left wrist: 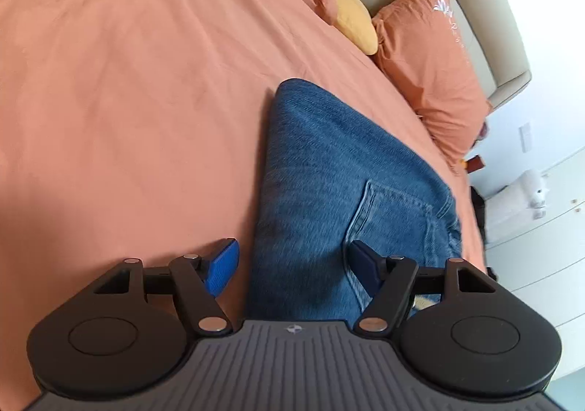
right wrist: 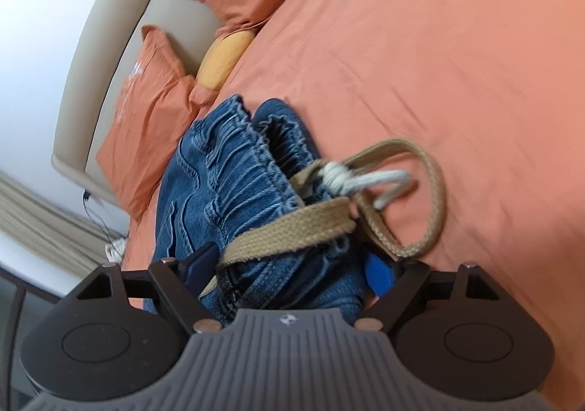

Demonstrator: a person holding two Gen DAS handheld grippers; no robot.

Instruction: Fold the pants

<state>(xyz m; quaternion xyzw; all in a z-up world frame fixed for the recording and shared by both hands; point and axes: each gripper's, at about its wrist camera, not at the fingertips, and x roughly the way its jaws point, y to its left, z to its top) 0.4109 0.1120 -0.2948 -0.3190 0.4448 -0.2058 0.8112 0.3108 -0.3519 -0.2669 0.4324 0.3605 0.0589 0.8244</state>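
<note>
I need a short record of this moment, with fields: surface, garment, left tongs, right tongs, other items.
surface: bed with orange sheet
garment: blue jeans lying on the sheet, tan belt at the waistband
left tongs: open, jeans between the fingers
right tongs: open around the waistband
other items: orange pillows, yellow pillow

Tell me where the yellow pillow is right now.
The yellow pillow lies at the head of the bed, wedged between two orange pillows against the beige headboard, beyond the jeans.

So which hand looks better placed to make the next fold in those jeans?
Probably the right gripper: its open fingers straddle the jeans at the waistband. The left gripper, also open, sits at the fabric's edge.
</note>
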